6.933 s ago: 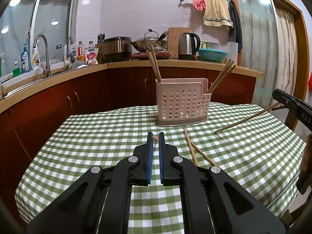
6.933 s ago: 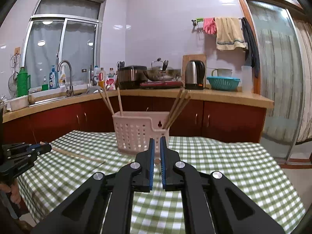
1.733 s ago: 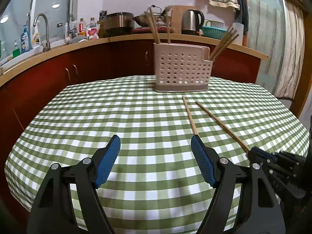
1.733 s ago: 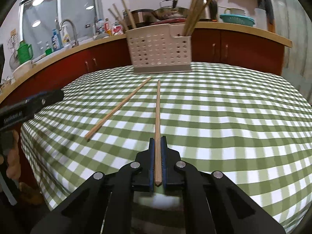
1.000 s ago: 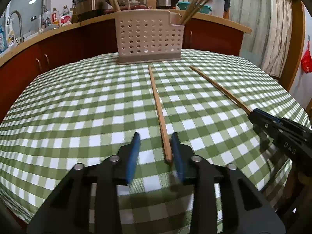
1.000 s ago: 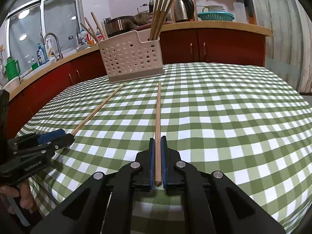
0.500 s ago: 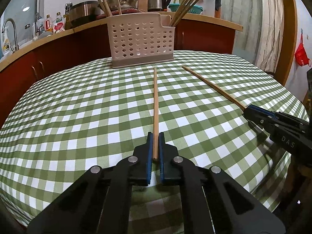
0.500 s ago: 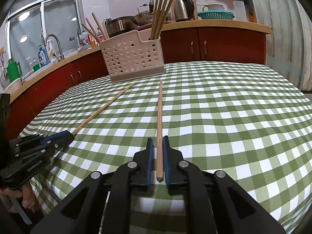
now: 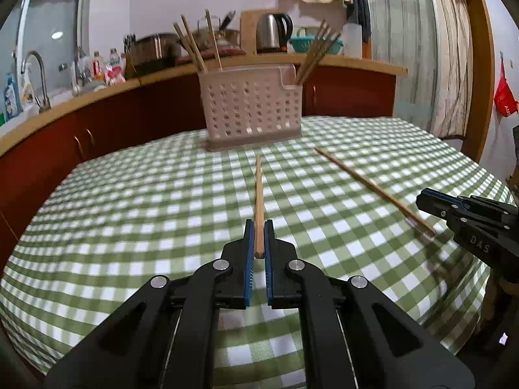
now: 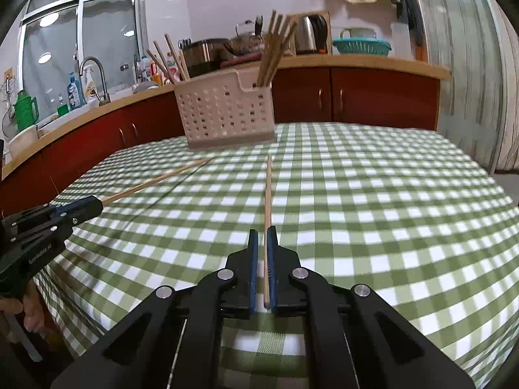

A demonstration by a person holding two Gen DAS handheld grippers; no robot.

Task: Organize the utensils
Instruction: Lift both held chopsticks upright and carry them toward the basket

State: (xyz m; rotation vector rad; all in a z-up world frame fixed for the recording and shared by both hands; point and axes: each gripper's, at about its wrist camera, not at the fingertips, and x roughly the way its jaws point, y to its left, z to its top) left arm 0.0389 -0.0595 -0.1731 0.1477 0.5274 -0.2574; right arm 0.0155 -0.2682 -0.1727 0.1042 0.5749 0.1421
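Left wrist: left hand-held gripper [image 9: 257, 227] clamps chopstick [image 9: 258, 194] end, tip toward basket [image 9: 251, 110].

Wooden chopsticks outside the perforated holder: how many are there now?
2. One wooden chopstick is clamped in the left hand-held gripper; the other wooden chopstick is clamped in the right hand-held gripper. Both point toward the beige perforated plastic holder. None seems hidden.

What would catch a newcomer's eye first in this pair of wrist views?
Each black two-finger gripper with blue pads is shut on one long wooden chopstick: the left gripper holds the left chopstick, the right gripper the right chopstick, both pointing across the green-and-white checked tablecloth. At the table's far edge stands the beige perforated plastic utensil caddy, with more chopsticks upright in both ends.
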